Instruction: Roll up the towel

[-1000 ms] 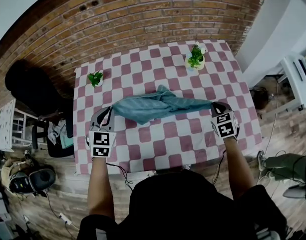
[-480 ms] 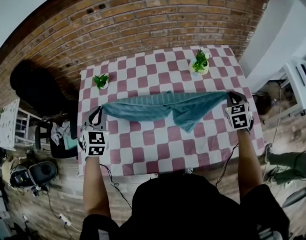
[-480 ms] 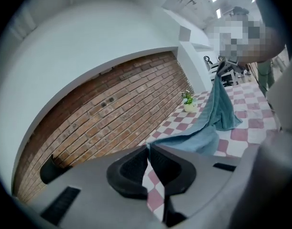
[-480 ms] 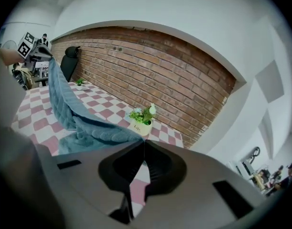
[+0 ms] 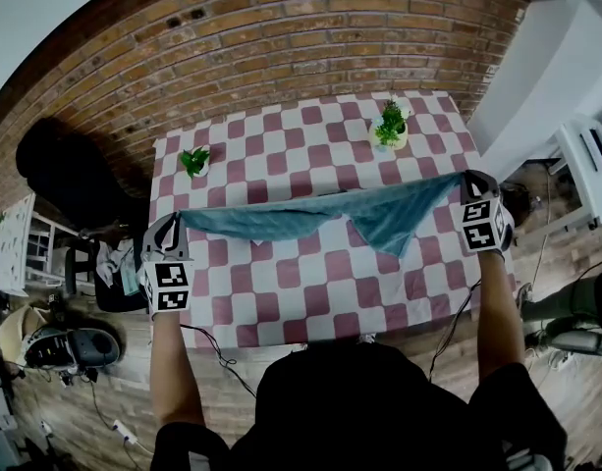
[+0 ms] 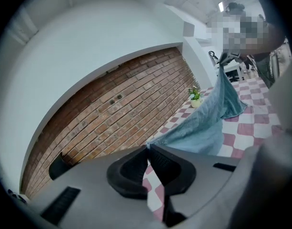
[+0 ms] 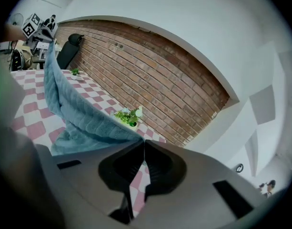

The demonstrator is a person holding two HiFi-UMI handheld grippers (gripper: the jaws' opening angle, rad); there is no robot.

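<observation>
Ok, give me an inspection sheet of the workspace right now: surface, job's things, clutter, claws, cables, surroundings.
Surface: table with pink-and-white checked cloth, lying flat.
Job's things: teal terry towel stretched between both claws above the table, unrolled, one fold sagging near the right end.
Clutter: two small potted green plants along the far edge, apart from the towel.
Grippers: left claw shut on one towel corner; right claw shut on the other.
Cables: black cable trailing below the near edge.
Surroundings: red brick wall, black chair, wooden floor.
</observation>
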